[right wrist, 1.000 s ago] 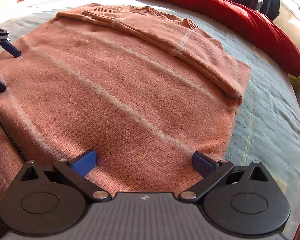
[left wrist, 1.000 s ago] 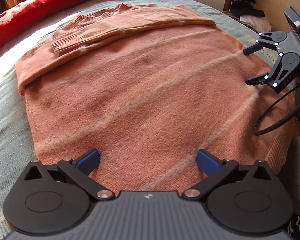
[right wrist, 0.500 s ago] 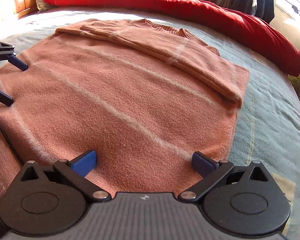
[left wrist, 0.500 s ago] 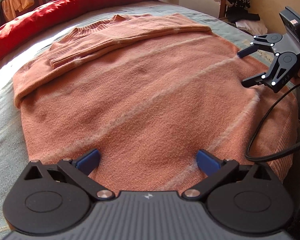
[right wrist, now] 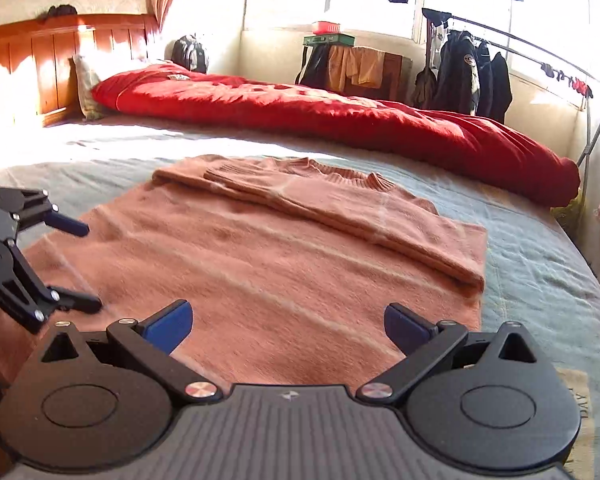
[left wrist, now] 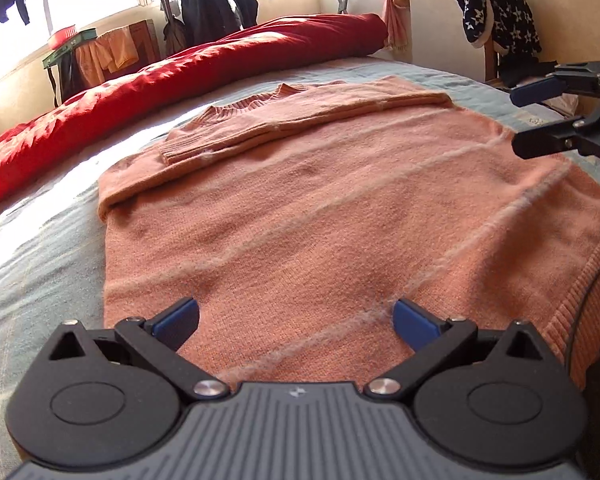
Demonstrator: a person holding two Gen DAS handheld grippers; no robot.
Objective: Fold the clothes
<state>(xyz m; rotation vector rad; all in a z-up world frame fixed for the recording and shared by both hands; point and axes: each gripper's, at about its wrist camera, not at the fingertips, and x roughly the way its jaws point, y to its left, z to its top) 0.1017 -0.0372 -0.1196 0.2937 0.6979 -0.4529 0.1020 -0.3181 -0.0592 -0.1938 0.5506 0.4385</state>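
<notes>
1. On the bed cover [right wrist: 579, 396], at the right edge just beside the right gripper body, there is some dark print; it looks like the letters "DAY" turned sideways, but this reading is not sure
2. A round badge is on the dark jacket [right wrist: 460, 68] hanging far behind the bed cover; its text is too small to read
3. No other text can be read

Both wrist views low over the near hem, facing across the shared sweater [left wrist: 320, 208] toward windows
</notes>
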